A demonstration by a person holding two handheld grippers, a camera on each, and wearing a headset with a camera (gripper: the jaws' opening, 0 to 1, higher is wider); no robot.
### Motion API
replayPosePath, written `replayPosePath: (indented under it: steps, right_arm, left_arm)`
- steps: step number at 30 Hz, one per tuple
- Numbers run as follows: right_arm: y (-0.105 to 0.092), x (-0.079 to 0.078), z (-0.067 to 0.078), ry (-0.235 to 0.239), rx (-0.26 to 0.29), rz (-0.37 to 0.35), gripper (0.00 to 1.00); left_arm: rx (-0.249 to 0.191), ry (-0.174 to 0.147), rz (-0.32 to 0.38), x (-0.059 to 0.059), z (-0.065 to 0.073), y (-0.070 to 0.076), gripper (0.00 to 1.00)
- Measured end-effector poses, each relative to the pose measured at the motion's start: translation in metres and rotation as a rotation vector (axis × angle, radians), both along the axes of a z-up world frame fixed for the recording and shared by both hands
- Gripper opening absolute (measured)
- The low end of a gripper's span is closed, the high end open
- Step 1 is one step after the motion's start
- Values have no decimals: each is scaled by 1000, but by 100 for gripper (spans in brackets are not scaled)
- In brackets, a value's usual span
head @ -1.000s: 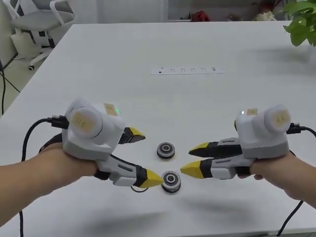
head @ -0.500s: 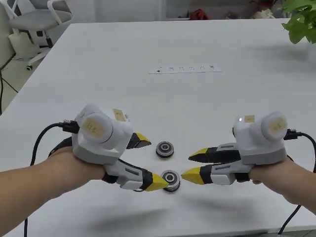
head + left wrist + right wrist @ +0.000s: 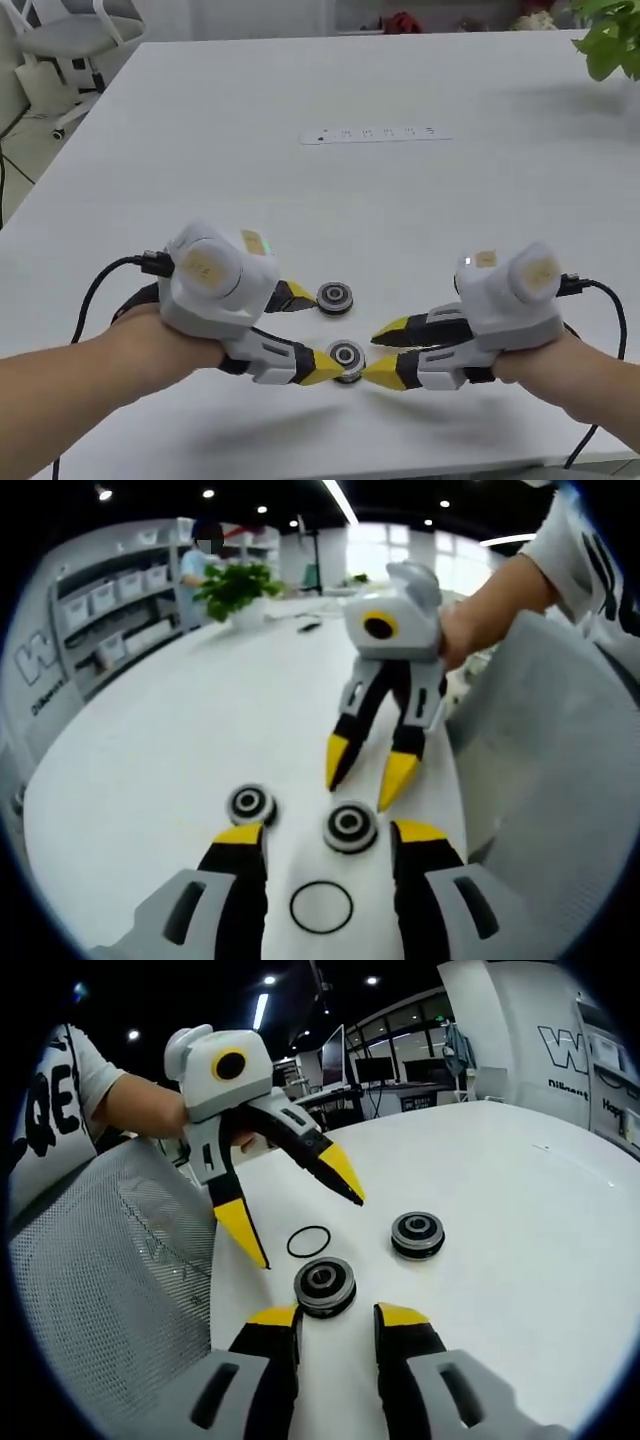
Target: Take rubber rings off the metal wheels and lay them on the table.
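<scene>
- Small silver metal wheel with black rubber ring [image 3: 346, 355] is noted flat on white table [image 3: 400, 200], directly between the two facing grippers.
- Left gripper [image 3: 318, 332], right gripper [image 3: 380, 351]: jaws spread, empty; wheel just ahead of both.

plant [image 3: 606, 45]: far right | office chair [image 3: 72, 42]: far left | white strip [image 3: 375, 134]: centre

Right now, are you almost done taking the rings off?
Not quite. One rubber ring already lies loose on the table. The open left gripper and right gripper flank the near wheel, the one in hand. The far wheel stands alone, seemingly left to do.
</scene>
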State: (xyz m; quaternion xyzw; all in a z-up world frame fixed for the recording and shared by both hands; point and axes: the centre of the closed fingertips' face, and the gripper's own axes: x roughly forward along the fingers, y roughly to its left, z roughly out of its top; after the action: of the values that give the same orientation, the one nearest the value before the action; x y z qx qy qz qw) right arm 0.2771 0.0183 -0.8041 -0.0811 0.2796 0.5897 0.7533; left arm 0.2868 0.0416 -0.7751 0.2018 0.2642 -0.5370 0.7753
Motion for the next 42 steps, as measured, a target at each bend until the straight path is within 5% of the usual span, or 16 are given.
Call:
replayPosePath:
  steps: [29, 42]
  right_arm:
    - [1, -1, -5, -17, -6, 32, 13]
    - [3, -1, -6, -22, -14, 41, 12]
  left_arm:
    - [21, 5, -63, -14, -18, -17, 19]
    - [-19, 22, 0, -9, -19, -18, 14]
